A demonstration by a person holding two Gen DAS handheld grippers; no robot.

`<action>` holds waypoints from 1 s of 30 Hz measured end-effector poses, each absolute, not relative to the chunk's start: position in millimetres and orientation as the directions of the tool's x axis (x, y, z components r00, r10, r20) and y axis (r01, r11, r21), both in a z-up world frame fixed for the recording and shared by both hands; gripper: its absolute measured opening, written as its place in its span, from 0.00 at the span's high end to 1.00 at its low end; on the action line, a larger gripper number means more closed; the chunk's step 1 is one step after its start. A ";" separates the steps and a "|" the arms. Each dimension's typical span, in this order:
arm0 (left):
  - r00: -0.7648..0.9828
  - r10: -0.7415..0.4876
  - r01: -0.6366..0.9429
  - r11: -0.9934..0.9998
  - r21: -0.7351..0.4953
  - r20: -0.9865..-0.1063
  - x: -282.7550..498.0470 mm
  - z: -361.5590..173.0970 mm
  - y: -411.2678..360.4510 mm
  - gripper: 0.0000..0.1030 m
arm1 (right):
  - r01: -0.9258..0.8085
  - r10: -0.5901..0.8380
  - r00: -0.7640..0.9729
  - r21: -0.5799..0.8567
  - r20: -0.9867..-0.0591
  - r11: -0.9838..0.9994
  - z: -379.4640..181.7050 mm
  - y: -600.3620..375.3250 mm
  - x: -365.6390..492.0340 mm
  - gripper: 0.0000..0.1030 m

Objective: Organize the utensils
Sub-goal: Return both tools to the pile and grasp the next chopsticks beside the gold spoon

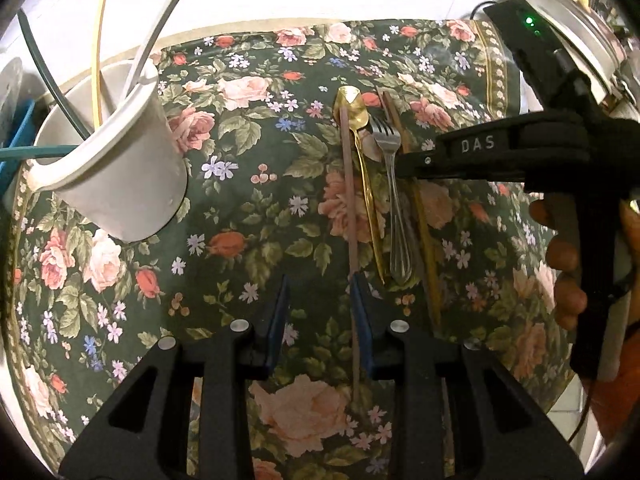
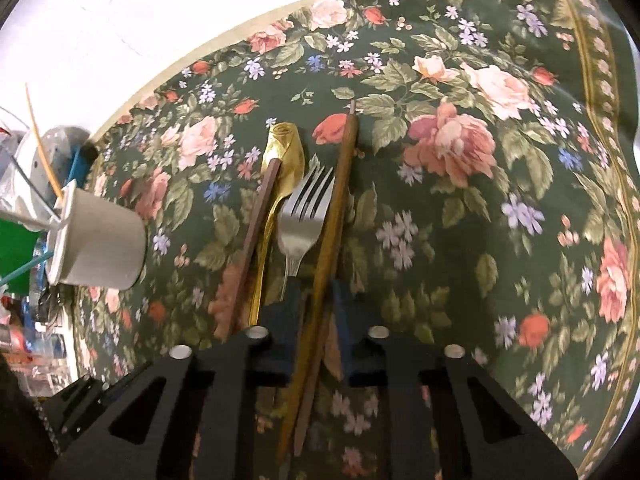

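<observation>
- On the floral cloth (image 1: 248,208) of the bench lie gold spoon (image 2: 280,168), fork (image 2: 300,220), chopsticks (image 2: 336,200).
- Right tongs (image 2: 316,300) are clamped on chopsticks.
- Left tongs (image 1: 320,304) stand apart near the white cup (image 1: 116,176).

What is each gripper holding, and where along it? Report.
Right gripper clamps the brown chopstick about mid-length. Left gripper holds nothing; its jaws stand open around the purplish chopstick.
</observation>
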State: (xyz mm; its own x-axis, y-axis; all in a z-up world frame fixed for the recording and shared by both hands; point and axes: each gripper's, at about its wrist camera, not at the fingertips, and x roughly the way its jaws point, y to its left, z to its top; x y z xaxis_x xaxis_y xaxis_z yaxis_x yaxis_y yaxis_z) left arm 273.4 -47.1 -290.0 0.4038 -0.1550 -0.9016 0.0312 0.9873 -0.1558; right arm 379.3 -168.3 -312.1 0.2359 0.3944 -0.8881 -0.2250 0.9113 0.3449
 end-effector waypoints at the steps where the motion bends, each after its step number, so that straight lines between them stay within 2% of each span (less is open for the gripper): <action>1: 0.404 -0.159 0.029 0.986 -0.161 -0.901 275.6 -290.3 -46.9 0.70 | -0.229 0.389 0.238 0.338 -0.890 0.913 -311.9 -167.2 381.0 0.89; 17: 0.379 -0.250 0.100 0.968 -0.229 -0.891 340.6 -294.6 -86.5 0.70 | -0.251 0.387 0.242 0.328 -0.890 0.911 -304.5 -195.7 364.8 0.93; 30: 0.370 -0.149 0.097 0.988 -0.121 -0.917 393.8 -312.3 -104.0 0.70 | -0.206 0.406 0.305 0.356 -0.862 0.911 -280.5 -255.2 350.4 0.93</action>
